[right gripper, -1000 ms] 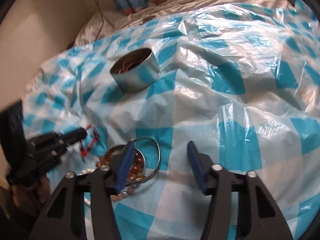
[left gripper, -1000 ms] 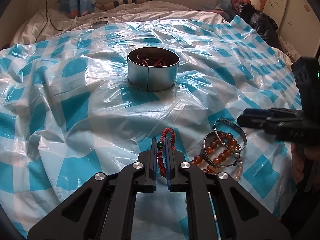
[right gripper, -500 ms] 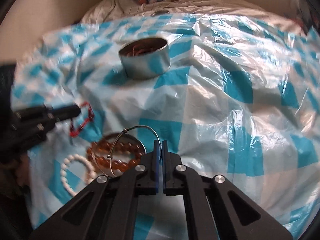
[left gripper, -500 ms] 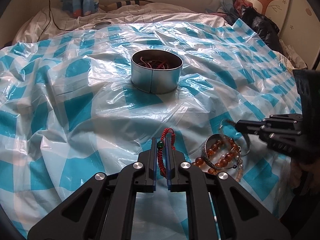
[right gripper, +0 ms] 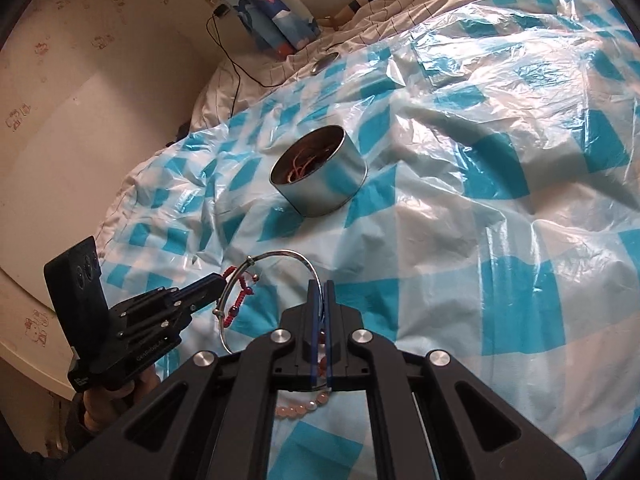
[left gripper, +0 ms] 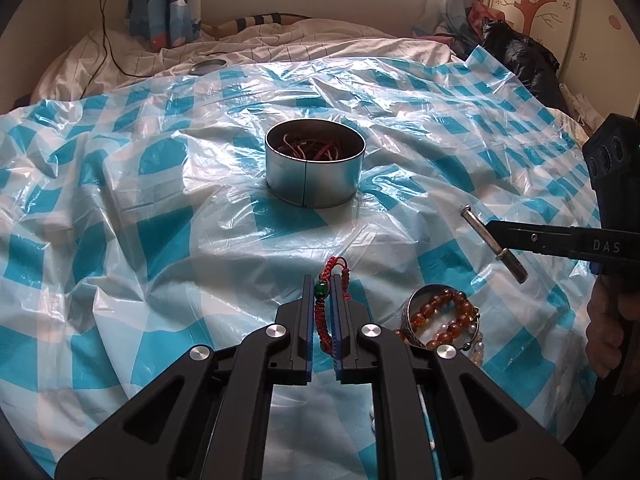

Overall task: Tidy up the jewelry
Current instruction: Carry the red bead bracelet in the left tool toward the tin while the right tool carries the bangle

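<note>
My left gripper [left gripper: 322, 280] is shut on a red cord bracelet [left gripper: 323, 312] with a green bead, held above the checked plastic sheet. My right gripper [right gripper: 319, 286] is shut on a thin silver bangle [right gripper: 276, 255], lifted off the sheet; in the left wrist view the bangle [left gripper: 493, 245] shows edge-on at the right gripper's tips [left gripper: 496, 236]. A round metal tin [left gripper: 315, 167] with red cords inside stands farther back in the middle; it also shows in the right wrist view [right gripper: 319, 178]. An amber bead bracelet [left gripper: 448, 318] and another silver bangle [left gripper: 412, 320] lie on the sheet near me.
A blue-and-white checked plastic sheet [left gripper: 160, 208] covers a bed. A pearl bracelet [right gripper: 298, 410] lies under the right gripper. A small round lid [left gripper: 208, 67] and a cable [left gripper: 106, 44] lie on the bedding behind. A black bag [left gripper: 516, 52] sits at the far right.
My right gripper has shut on the silver bangle and lifted it off the bead pile. My left gripper has kept the red cord bracelet and risen slightly.
</note>
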`<action>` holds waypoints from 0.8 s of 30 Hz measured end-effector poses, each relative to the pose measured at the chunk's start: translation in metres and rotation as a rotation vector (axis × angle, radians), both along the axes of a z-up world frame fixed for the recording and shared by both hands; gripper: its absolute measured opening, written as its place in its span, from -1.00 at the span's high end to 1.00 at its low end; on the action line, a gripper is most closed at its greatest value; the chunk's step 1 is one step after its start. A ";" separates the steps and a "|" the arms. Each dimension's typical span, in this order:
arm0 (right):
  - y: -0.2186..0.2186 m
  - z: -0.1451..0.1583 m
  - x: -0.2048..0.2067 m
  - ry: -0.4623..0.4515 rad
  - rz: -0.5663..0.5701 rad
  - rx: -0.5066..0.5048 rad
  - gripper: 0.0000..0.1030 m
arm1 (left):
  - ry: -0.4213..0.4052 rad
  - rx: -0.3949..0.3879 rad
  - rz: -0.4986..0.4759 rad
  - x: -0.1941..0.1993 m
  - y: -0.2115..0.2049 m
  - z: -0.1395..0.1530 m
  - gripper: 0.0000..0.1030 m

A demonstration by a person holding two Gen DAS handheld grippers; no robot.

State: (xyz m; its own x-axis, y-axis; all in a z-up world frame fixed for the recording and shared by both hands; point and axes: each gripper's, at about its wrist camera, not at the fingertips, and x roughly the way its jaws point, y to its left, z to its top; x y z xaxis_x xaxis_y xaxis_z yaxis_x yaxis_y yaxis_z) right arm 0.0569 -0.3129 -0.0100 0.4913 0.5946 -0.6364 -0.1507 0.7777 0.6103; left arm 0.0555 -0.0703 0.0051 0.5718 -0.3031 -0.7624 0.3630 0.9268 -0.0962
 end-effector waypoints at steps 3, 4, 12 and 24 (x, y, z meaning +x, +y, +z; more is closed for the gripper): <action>0.002 -0.003 0.002 0.006 0.003 0.003 0.94 | -0.007 0.006 0.001 0.000 -0.001 0.001 0.87; 0.003 -0.004 0.002 0.006 0.004 0.004 0.94 | -0.008 0.006 0.001 0.000 -0.001 0.001 0.87; 0.005 -0.006 0.004 0.005 0.005 0.007 0.94 | -0.024 0.020 0.010 0.001 0.000 0.004 0.87; 0.009 -0.009 0.009 0.004 0.008 0.017 0.94 | -0.062 0.065 0.022 0.005 -0.005 0.006 0.87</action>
State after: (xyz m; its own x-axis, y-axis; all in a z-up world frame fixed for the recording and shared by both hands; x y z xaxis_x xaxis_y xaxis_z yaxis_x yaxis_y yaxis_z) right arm 0.0662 -0.3036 -0.0192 0.4839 0.6098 -0.6277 -0.1548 0.7656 0.6244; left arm 0.0604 -0.0753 0.0106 0.6241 -0.2409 -0.7433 0.3460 0.9381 -0.0135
